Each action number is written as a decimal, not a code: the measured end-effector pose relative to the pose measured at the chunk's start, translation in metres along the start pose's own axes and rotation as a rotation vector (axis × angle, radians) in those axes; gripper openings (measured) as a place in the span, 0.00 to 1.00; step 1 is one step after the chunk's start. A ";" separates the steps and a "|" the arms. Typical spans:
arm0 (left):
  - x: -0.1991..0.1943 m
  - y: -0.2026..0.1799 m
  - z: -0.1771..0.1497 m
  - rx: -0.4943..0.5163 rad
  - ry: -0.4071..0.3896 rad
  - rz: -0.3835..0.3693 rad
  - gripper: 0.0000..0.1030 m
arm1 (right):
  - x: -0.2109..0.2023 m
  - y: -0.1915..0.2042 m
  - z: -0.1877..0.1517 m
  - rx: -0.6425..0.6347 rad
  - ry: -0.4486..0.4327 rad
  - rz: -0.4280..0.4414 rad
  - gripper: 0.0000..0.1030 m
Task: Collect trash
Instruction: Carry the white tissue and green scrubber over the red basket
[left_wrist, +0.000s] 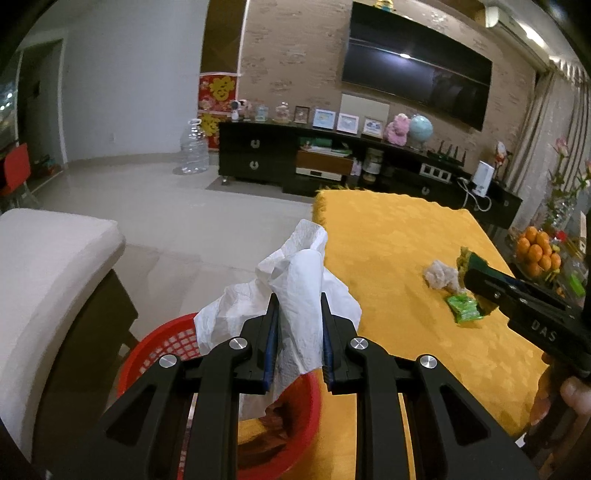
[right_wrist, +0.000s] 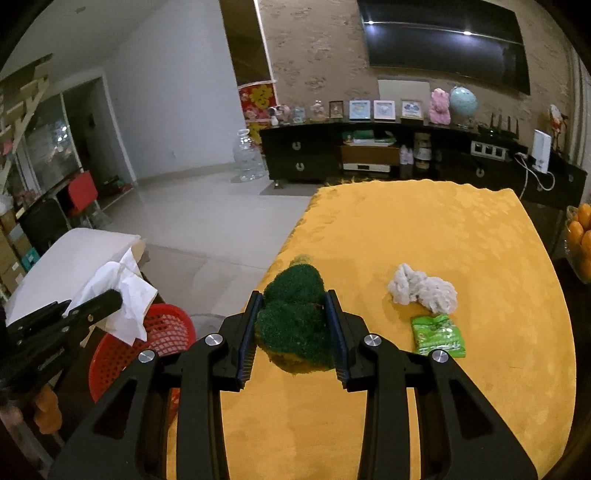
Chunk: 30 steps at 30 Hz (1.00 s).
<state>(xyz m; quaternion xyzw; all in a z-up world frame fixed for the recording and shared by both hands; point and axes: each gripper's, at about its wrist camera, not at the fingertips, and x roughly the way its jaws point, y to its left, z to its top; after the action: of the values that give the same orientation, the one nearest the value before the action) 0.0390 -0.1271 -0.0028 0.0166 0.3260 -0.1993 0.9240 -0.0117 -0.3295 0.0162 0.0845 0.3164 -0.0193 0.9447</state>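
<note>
White tissue (left_wrist: 299, 295) pinched betw. left gripper (left_wrist: 298, 314) fingers, over red basket (left_wrist: 155, 347).

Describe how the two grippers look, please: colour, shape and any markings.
Both the left gripper and the right gripper are matte black, with angular linkage arms, round silver bolts and blue pads inside the fingers. The right one bears pale letters "DAS". No cables show.

- A wide dark television (right_wrist: 445, 40) hangs on a mottled tan wall (right_wrist: 317, 55), catching glints of ceiling light.
- Beneath it runs a long black cabinet (right_wrist: 306, 155) topped with picture frames (right_wrist: 384, 109), a pink plush toy (right_wrist: 439, 106) and a globe (right_wrist: 463, 101).
- Pale glossy floor tiles (right_wrist: 192, 218) reach a white wall (left_wrist: 129, 92).
- A big clear bottle (left_wrist: 192, 147), possibly empty, stands beside the cabinet.
</note>
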 end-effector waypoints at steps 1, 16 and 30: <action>-0.001 0.003 -0.001 -0.005 0.001 0.008 0.18 | 0.001 0.002 0.000 -0.002 0.002 0.005 0.33; -0.006 0.050 -0.014 -0.047 0.034 0.134 0.18 | 0.015 0.059 -0.003 -0.074 0.049 0.134 0.33; 0.010 0.084 -0.035 -0.073 0.103 0.202 0.18 | 0.042 0.105 -0.013 -0.148 0.126 0.214 0.33</action>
<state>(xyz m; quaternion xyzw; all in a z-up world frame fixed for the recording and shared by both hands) 0.0570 -0.0475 -0.0450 0.0257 0.3769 -0.0920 0.9213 0.0235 -0.2228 -0.0039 0.0489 0.3645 0.1104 0.9233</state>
